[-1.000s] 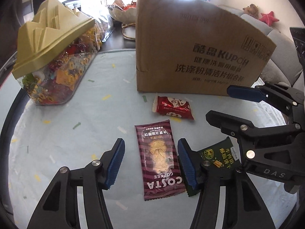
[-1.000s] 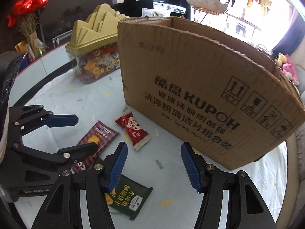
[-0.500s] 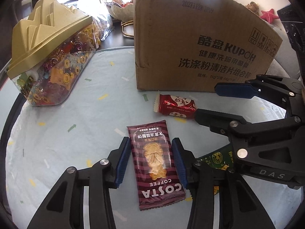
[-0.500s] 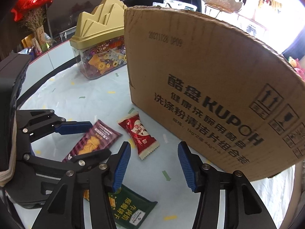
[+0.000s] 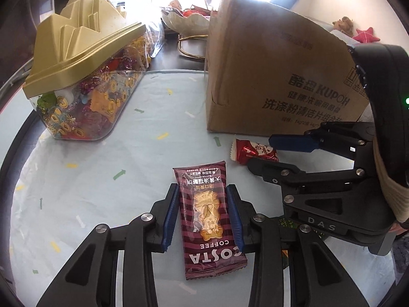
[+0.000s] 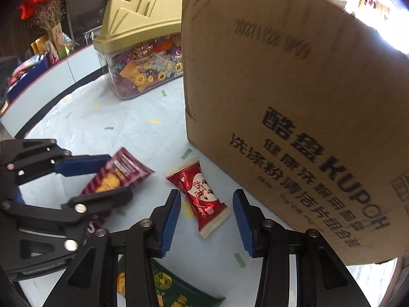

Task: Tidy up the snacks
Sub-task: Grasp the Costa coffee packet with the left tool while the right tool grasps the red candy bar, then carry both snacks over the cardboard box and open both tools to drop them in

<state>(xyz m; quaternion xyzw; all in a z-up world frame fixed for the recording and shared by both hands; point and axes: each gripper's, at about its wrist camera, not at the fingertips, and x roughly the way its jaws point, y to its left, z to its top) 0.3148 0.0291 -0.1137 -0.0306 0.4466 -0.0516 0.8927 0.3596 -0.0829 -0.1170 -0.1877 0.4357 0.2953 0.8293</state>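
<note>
Pickup step: left gripper (image 5: 203, 216) jaws grip the biscuit packet (image 5: 208, 217) on the worktop (image 5: 102, 179) — right gripper (image 6: 207, 221) jaws, open, straddle the red candy (image 6: 198, 199) — next, lift both toward the cardboard box (image 6: 294, 102) at 1 o'clock.

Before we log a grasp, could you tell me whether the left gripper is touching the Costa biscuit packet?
Touching. In the left wrist view the left gripper has both blue pads pressed against the long edges of the Costa biscuit packet, with no gap visible.
</note>
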